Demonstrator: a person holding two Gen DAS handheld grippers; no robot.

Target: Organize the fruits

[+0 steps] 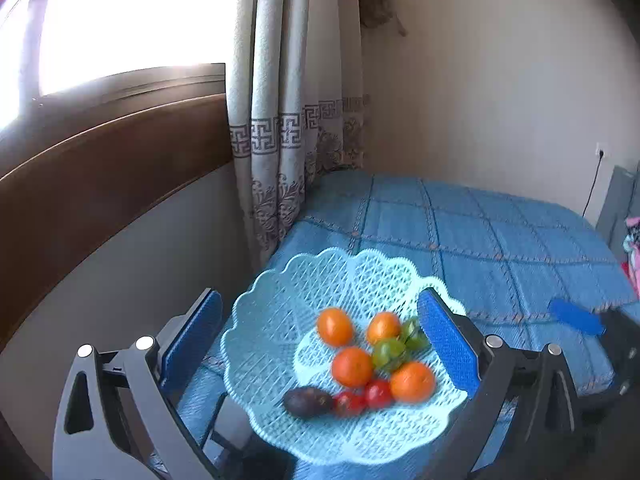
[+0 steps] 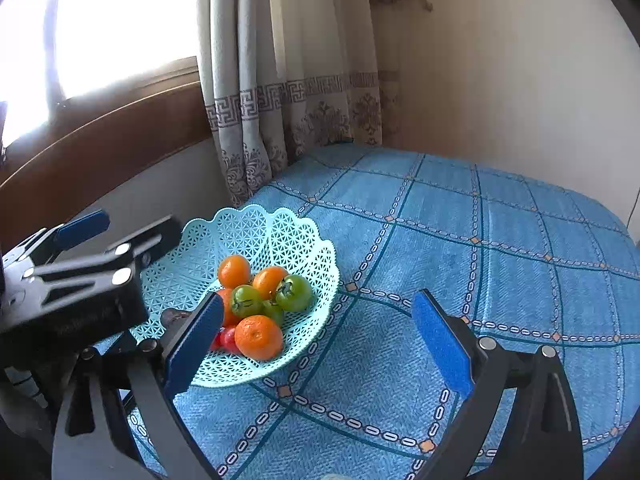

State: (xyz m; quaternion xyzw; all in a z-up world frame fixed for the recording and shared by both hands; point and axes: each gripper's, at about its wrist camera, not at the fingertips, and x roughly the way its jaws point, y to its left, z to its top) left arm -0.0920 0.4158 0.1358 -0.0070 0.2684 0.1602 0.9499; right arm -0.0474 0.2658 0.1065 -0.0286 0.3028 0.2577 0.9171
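Observation:
A light blue lattice basket [image 1: 260, 320] [image 2: 248, 232] stands at the near left corner of the table. Several oranges [image 1: 352, 366] [image 2: 258, 337], green fruits [image 1: 388, 350] [image 2: 294, 292], two red tomatoes [image 1: 378, 394] [image 2: 229, 338] and a dark purple fruit [image 1: 308, 401] [image 2: 174, 316] lie in it. My left gripper [image 1: 320, 344] [image 2: 140, 220] hangs open above the basket, nothing between its blue pads. My right gripper [image 2: 320, 344] is open over the cloth just right of the basket, with its left pad [image 2: 196, 344] overlapping the rim. Its blue pad [image 1: 576, 316] shows at the right in the left wrist view.
A blue checked cloth [image 2: 480, 264] covers the table. A patterned curtain [image 2: 256, 120] hangs behind the basket, with a window and a brown wooden ledge [image 1: 100, 184] to the left. The white wall at the back carries a socket with a cable [image 1: 596, 172]. Pink items [image 1: 632, 240] sit at the far right.

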